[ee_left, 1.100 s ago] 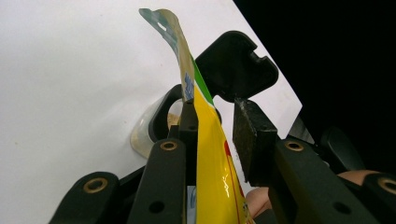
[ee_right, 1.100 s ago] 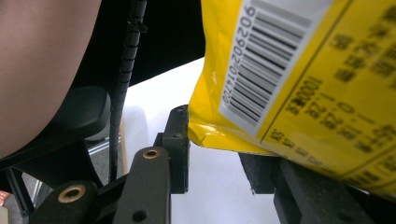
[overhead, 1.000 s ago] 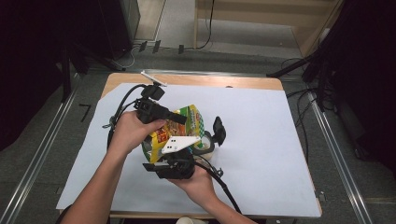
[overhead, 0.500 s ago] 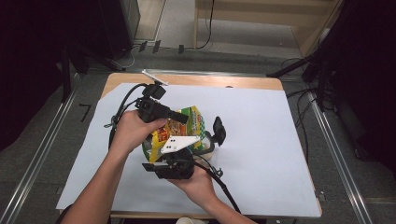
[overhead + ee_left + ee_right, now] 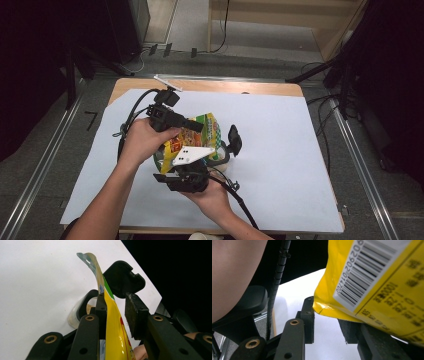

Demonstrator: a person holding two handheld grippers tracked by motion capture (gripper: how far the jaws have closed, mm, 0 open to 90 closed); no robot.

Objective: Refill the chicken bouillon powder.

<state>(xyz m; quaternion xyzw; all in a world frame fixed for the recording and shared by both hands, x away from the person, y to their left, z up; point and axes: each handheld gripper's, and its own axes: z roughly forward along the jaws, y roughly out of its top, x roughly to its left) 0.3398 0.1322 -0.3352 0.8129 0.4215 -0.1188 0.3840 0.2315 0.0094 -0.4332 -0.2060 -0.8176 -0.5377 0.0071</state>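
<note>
A yellow and green snack bag [image 5: 192, 137] is held up over a clear container [image 5: 220, 157] whose black lid [image 5: 234, 139] stands open. My left gripper [image 5: 199, 126] reaches in from the left and is shut on the bag's upper part. In the left gripper view the bag [image 5: 112, 322] runs edge-on between the jaws of that gripper [image 5: 116, 305], flat against one pad, with the container [image 5: 82, 307] and lid [image 5: 123, 280] beyond. My right gripper [image 5: 187, 167] sits under the bag. Its jaws [image 5: 327, 312] stand apart; the bag's barcoded lower corner [image 5: 367, 285] touches one pad and lies over the other jaw.
White paper [image 5: 300, 150] covers the wooden table. A thin white stick [image 5: 167, 82] lies at the table's far edge. Cables trail from both grippers over the left and the front of the table. Metal rails [image 5: 50, 165] and dark equipment flank the table.
</note>
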